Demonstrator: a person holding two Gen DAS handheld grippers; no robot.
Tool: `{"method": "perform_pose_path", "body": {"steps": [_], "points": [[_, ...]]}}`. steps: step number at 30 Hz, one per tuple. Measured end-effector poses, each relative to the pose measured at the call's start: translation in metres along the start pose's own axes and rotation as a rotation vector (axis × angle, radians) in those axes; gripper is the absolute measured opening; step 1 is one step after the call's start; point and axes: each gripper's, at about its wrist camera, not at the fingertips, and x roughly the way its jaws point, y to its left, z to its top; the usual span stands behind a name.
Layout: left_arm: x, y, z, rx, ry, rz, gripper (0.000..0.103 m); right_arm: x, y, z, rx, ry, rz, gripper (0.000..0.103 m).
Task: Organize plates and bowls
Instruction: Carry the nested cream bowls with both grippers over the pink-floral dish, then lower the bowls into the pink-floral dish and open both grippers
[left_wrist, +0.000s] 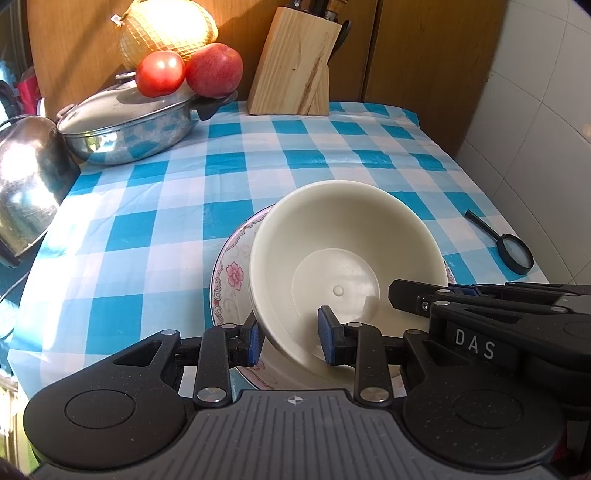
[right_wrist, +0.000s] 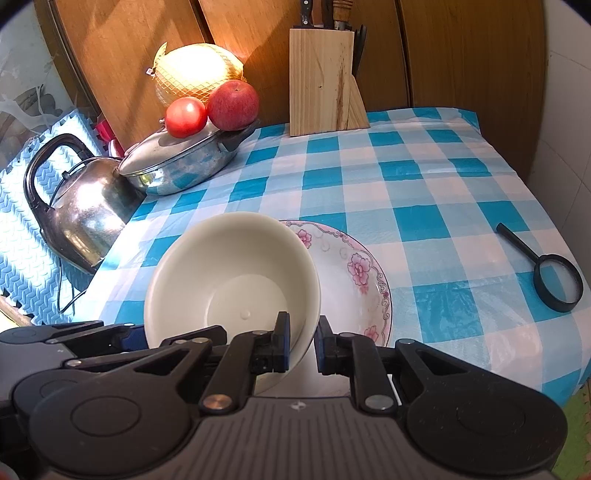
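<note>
Left wrist: left tongs (left_wrist: 291, 338) and right tongs (right_wrist: 301, 345) both straddle tilted bowl (left_wrist: 343, 266) rim, gaps visible, over floral plate (right_wrist: 354, 273) at 6 o'clock.

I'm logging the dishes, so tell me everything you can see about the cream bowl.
The cream bowl is plain, smooth and glossy, probably plastic or melamine, with a round flat base ring and a small central dimple. It is empty and tilted, its opening facing the cameras, above the floral plate. The left claw and the right claw each straddle its near rim, one finger inside and one outside.
</note>
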Motion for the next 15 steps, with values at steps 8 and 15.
{"method": "perform_pose_path", "body": {"steps": [8,15], "points": [[0.0025,-0.0007,0.0002,0.003,0.002,0.009,0.038,0.0027,0.0007,0.0002,0.000,0.003,-0.012,0.015],[0.0049,-0.0025,-0.0004,0.018,0.003,0.019,0.041,0.0040,-0.0002,-0.0004,-0.015,-0.002,-0.033,0.016]]}}
